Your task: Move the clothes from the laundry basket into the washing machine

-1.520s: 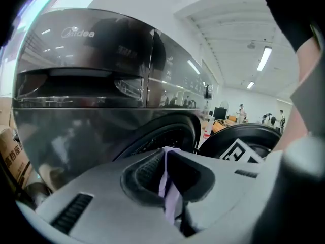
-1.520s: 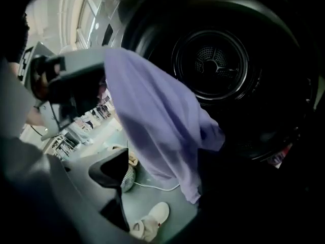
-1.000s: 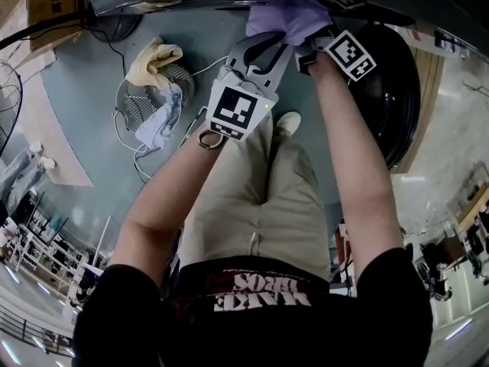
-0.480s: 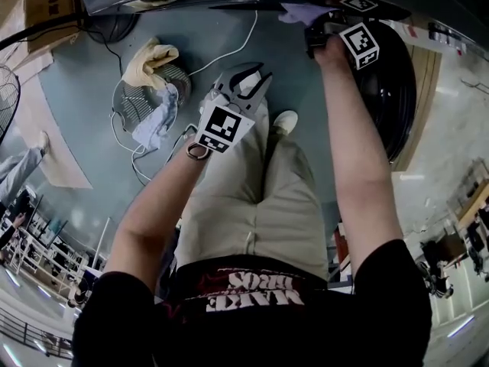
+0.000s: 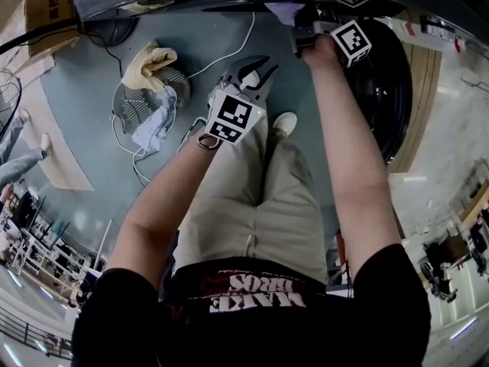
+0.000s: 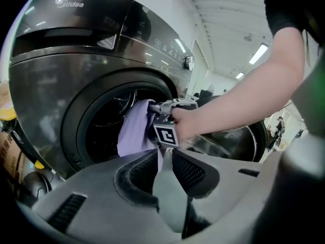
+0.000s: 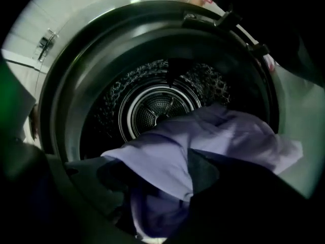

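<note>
A lilac garment (image 7: 213, 141) hangs over the lower rim of the washing machine's drum opening (image 7: 157, 111). My right gripper (image 7: 157, 179) is at that opening; its jaws have just been opening and stand open, the lilac garment (image 6: 133, 131) draped loosely over and between them. The head view shows only a bit of the garment (image 5: 281, 11) beside the right gripper (image 5: 304, 30). My left gripper (image 5: 252, 73) is drawn back over the floor, its jaws (image 6: 161, 155) shut and empty. The wire laundry basket (image 5: 130, 90) holds a yellow cloth (image 5: 153, 60) and a pale blue one (image 5: 159, 119).
The machine's round door (image 5: 391, 82) stands swung open on the right. A white cable (image 5: 229, 52) runs across the grey floor between basket and machine. A cardboard box (image 5: 50, 2) sits at the upper left, a fan (image 5: 6, 90) at the left edge.
The left gripper let go of the lilac garment and pulled back and down from the opening. The right gripper pushed the garment in under the machine's front edge.
</note>
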Demonstrator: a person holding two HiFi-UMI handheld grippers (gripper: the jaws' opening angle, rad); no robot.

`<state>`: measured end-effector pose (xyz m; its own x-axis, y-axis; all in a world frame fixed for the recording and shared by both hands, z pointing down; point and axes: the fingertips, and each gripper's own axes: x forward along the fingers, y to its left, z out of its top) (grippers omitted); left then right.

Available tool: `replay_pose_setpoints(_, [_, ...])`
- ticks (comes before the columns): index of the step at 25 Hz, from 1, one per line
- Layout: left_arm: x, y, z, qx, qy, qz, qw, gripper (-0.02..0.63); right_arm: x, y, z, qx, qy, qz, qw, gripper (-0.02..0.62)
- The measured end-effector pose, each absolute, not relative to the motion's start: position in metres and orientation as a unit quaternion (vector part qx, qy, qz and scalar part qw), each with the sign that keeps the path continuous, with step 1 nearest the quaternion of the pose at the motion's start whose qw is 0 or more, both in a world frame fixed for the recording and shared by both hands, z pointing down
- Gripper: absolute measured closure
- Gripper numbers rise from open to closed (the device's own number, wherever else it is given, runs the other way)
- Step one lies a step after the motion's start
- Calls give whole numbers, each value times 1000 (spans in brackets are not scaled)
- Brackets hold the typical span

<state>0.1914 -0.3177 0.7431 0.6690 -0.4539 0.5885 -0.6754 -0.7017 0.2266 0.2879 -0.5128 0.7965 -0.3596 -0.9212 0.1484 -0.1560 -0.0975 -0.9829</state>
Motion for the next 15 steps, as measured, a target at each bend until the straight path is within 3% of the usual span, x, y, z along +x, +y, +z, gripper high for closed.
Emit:
replay_pose_setpoints(8, [197,-384,765,886,-336,280,156,515,271,-489,796,-430,596,-620,276,299])
replay_pose_setpoints(15, [221,-397,754,893,-332,257,164,515,275,-481,775,-450,608,-607,243,342])
